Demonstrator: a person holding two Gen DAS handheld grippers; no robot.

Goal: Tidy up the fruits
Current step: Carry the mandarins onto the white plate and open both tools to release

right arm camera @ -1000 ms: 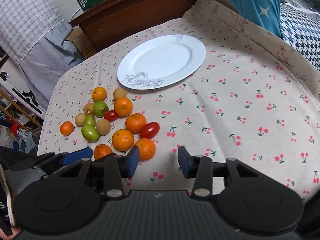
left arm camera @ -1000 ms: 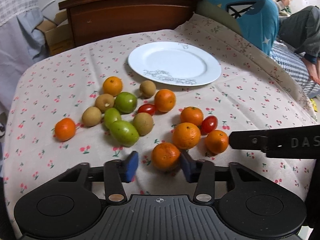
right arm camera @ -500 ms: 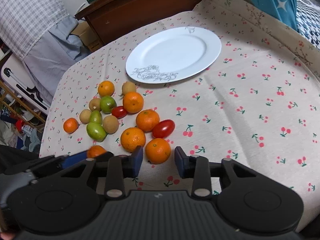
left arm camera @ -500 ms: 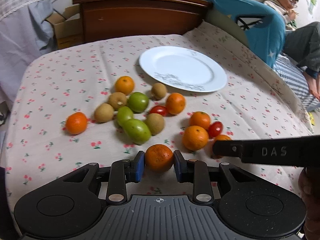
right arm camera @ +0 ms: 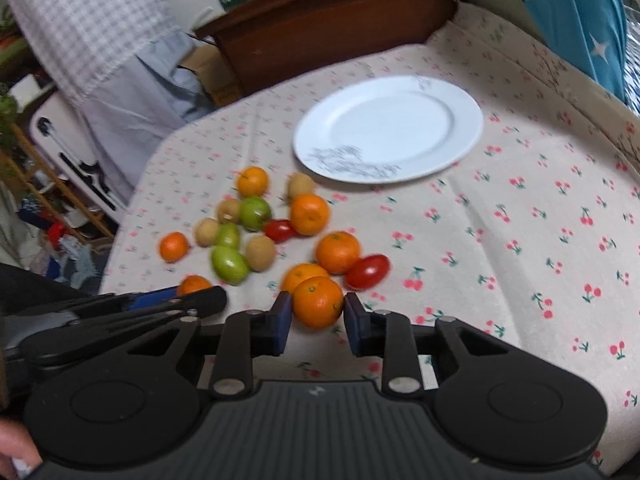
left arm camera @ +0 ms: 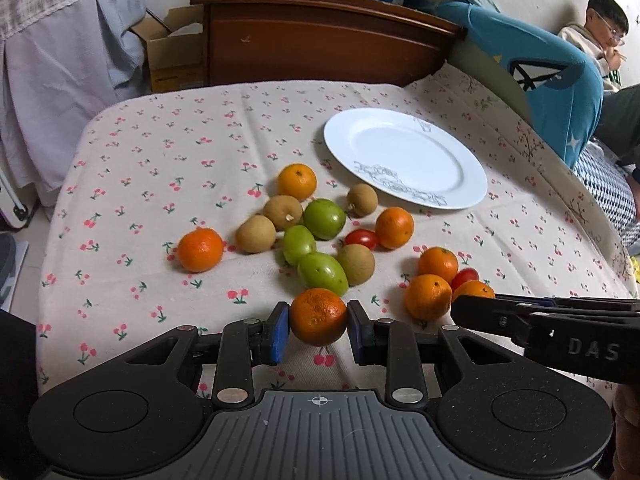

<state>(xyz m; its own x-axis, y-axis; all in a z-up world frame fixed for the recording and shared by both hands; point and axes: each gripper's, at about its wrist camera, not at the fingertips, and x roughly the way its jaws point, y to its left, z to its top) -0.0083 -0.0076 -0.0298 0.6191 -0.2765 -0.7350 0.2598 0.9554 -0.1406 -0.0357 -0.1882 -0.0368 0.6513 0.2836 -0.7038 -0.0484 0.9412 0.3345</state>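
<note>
My left gripper [left arm camera: 319,322] is shut on an orange mandarin [left arm camera: 319,316] and holds it just above the cloth. My right gripper [right arm camera: 318,312] is shut on another mandarin [right arm camera: 318,301], lifted slightly at the near edge of the fruit pile. The white plate [left arm camera: 404,156] lies bare at the far right of the pile; it also shows in the right wrist view [right arm camera: 388,126]. Several mandarins, green fruits [left arm camera: 322,274], brown fruits [left arm camera: 256,233] and red tomatoes [right arm camera: 367,271] lie loose on the cherry-print cloth.
The right gripper's body [left arm camera: 560,328] reaches in from the right in the left wrist view. A wooden headboard [left arm camera: 320,36] and a cardboard box [left arm camera: 172,56] stand behind the table. A person [left arm camera: 600,40] sits at the far right.
Both grippers have closed on their mandarins and lifted them a little. The right gripper moved forward and shut on the mandarin that lay between its fingers. Both views shifted left.
</note>
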